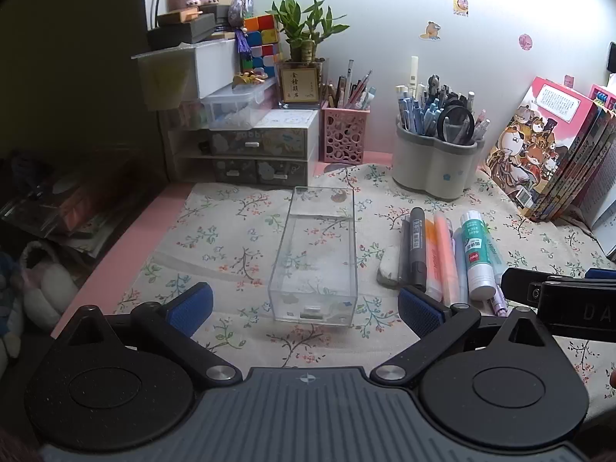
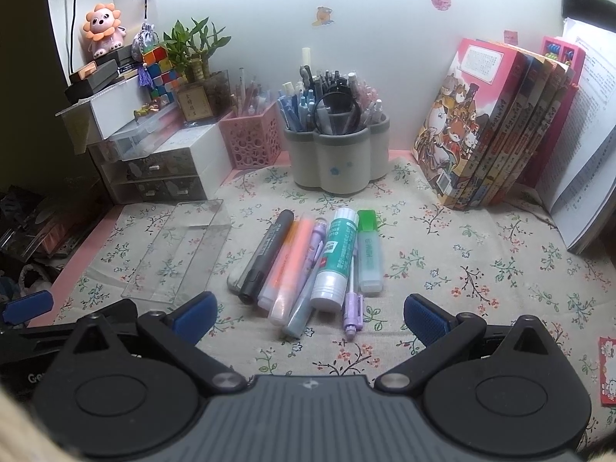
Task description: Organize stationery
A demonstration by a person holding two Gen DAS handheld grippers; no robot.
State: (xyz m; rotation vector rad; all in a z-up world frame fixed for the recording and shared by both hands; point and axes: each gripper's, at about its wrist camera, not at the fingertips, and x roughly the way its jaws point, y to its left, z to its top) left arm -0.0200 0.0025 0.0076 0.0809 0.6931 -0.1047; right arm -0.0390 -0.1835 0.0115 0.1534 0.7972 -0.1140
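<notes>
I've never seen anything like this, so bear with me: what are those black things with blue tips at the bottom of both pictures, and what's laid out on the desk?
No robot here: a person holds a two-fingered claw in each hand, each with a camera looking along its fingers. One picture comes from the left claw, the other from the right claw. Both are open and hold nothing. On the flowered cloth lies a clear plastic box, empty, and beside it a row of stationery: a black marker, an orange highlighter, a glue stick and a green highlighter. Behind stand a grey pen holder and books.
</notes>
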